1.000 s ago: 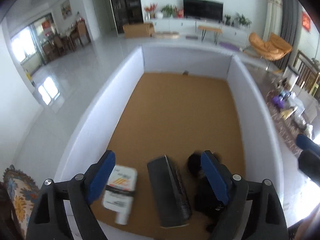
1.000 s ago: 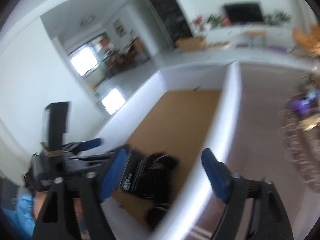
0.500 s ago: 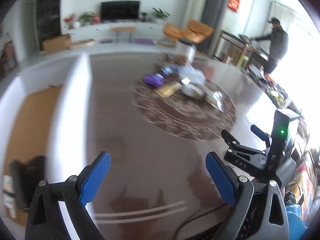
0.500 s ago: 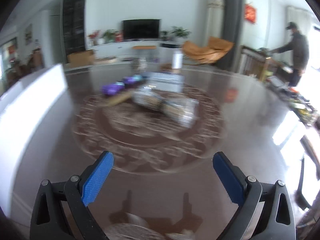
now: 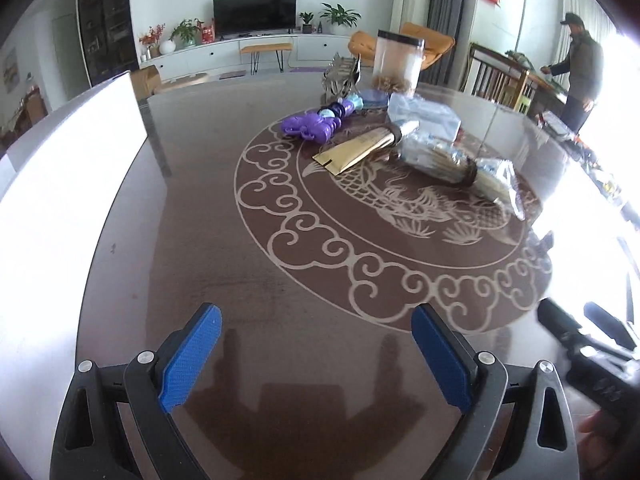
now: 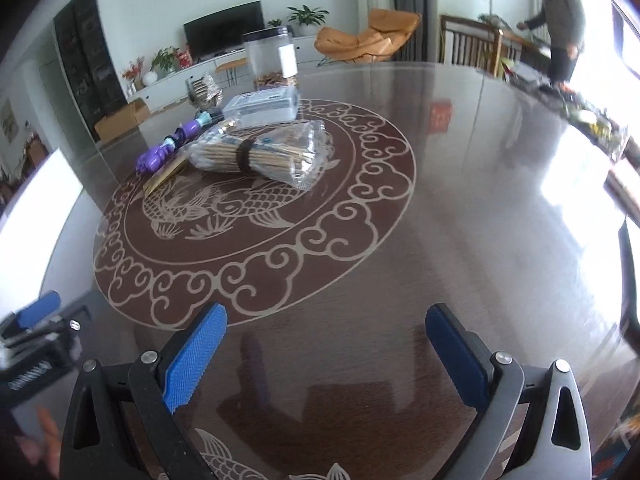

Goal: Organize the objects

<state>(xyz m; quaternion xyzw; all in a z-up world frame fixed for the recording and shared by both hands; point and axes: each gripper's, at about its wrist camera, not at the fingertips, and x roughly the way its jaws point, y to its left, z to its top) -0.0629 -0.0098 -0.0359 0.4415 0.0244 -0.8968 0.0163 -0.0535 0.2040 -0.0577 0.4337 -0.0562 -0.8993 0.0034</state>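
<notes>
A pile of objects lies at the far side of the dark round table [image 5: 240, 280]: a purple toy [image 5: 310, 126] [image 6: 158, 154], a tan flat packet [image 5: 352, 152], a bagged bundle of wooden sticks [image 5: 448, 160] [image 6: 260, 154], a clear flat box [image 6: 262, 106] and a clear jar with a black lid [image 5: 398, 62] [image 6: 272, 58]. My left gripper [image 5: 316, 354] is open and empty above the near table. My right gripper [image 6: 326, 350] is open and empty too, well short of the pile.
The white wall of a box [image 5: 60, 184] stands at the table's left edge. The right gripper's body [image 5: 592, 360] shows at the left view's lower right. A person [image 6: 560, 20] stands by furniture at the far right.
Both grippers swung right, away from the white box with its cork floor and dark objects, and now face the round table and the pile. Both stay open.
</notes>
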